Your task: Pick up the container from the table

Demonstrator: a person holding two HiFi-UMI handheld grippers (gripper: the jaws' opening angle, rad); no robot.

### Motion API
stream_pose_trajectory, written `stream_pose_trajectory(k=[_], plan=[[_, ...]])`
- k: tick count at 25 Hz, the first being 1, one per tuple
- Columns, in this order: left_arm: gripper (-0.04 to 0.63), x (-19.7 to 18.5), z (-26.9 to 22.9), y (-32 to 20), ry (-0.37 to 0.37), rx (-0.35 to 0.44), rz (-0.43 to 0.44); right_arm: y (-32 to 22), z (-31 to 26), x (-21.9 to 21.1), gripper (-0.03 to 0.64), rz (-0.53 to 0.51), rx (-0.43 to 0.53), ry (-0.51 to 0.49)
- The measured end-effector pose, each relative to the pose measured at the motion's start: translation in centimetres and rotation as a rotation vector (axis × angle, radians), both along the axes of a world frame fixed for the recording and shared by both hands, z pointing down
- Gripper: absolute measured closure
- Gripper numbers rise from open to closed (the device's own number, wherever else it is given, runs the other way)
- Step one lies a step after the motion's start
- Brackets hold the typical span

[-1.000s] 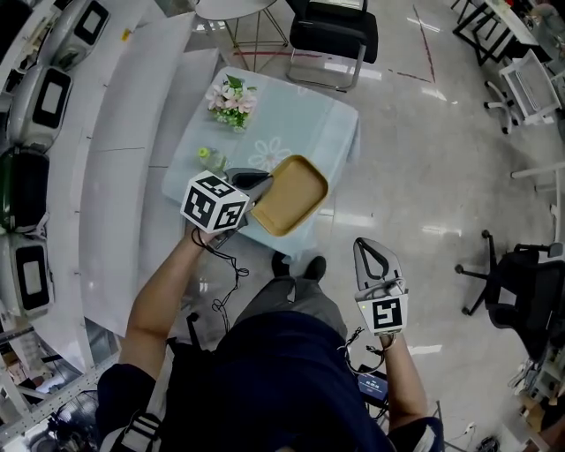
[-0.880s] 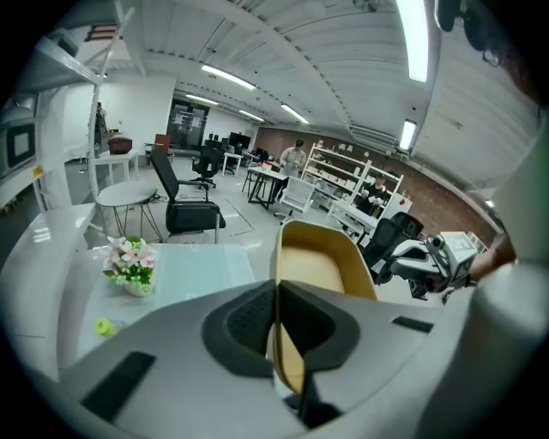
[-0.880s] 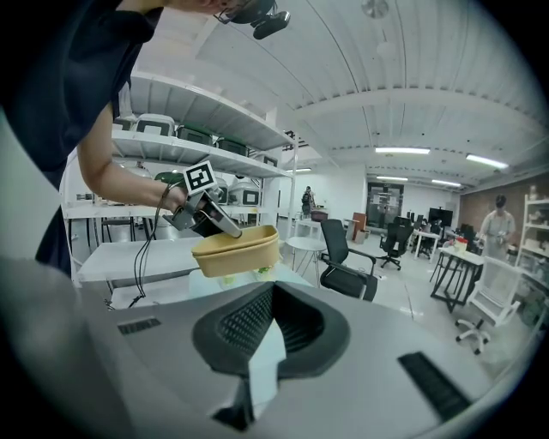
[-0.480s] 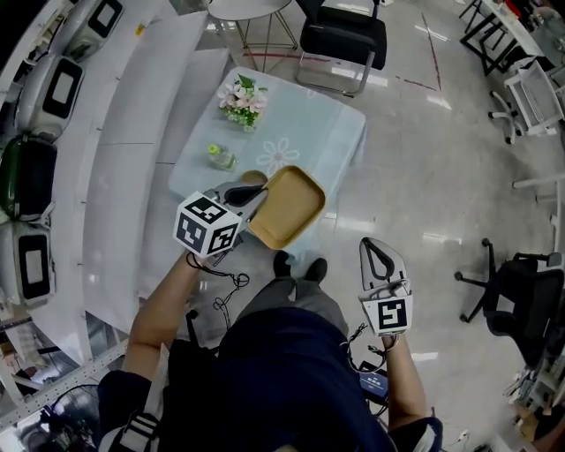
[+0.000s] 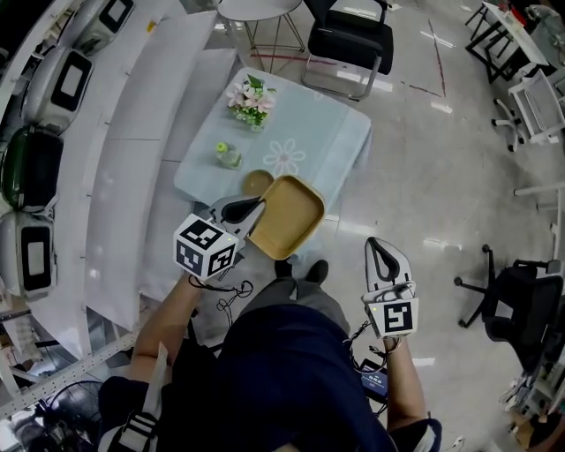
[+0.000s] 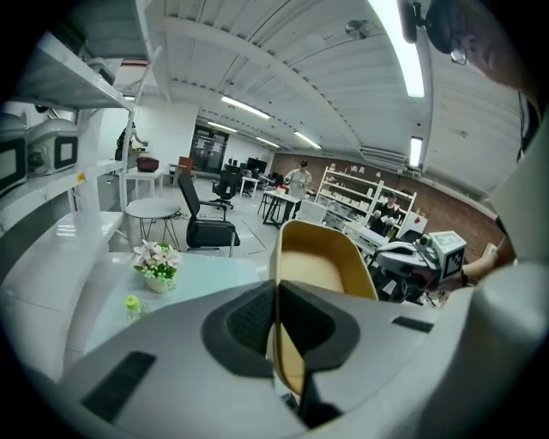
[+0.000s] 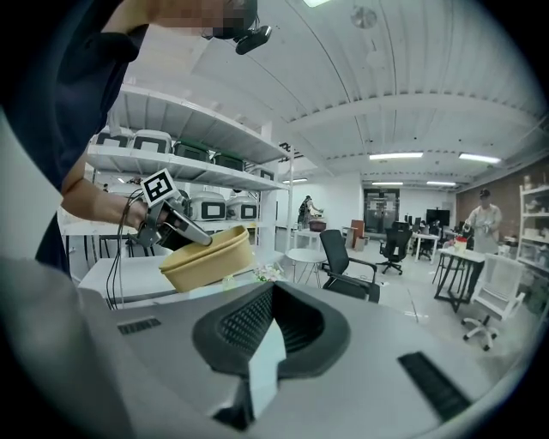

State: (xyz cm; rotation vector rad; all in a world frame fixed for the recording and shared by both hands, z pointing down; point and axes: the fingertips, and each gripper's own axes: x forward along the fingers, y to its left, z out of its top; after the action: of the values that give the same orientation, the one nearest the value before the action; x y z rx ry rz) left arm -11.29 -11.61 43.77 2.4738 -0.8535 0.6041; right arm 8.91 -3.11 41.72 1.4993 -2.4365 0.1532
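Observation:
The container [image 5: 287,216] is a tan, shallow, rounded-rectangle tray held in the air, off the near edge of the pale blue table [image 5: 327,132]. My left gripper [image 5: 256,210] is shut on its left rim. In the left gripper view the container [image 6: 322,266] stands edge-on, its rim clamped between the pads of my left gripper [image 6: 276,291]. The right gripper view shows the container [image 7: 208,257] tilted, with the left gripper [image 7: 176,225] gripping it from the left. My right gripper [image 5: 378,245] hangs apart at the lower right, shut with nothing in it, its pads [image 7: 273,296] together.
On the table stand a pot of flowers [image 5: 250,99], a small green-capped bottle [image 5: 228,156] and a round tan disc [image 5: 257,183]. A black chair [image 5: 349,40] and a round white table [image 5: 256,9] lie beyond. White shelves with appliances [image 5: 53,132] run along the left.
My left gripper has carried the container up and back from the table toward the person. The tan disc on the table has come into view. The right gripper rose slightly.

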Motion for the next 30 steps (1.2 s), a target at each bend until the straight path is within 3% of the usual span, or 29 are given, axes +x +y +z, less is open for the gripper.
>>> stream_pose_trajectory(k=[9,26,30], plan=[[0.581,-2.4,-0.8,1.6,0.011,0.056,-0.082,0.3,-1.3,-0.9,0.614,-0.002,0.015,-0.043],[0.581,-5.6,-2.9,3.0,-0.001,0.329,-0.238,-0.2,-4.0,-2.0,0.614,0.006,0.071,-0.094],[0.581,-6.3,-2.6,3.6,-0.001,0.347,-0.268,-0.3,-4.5,-2.3,0.614,0.010,0.082,-0.102]])
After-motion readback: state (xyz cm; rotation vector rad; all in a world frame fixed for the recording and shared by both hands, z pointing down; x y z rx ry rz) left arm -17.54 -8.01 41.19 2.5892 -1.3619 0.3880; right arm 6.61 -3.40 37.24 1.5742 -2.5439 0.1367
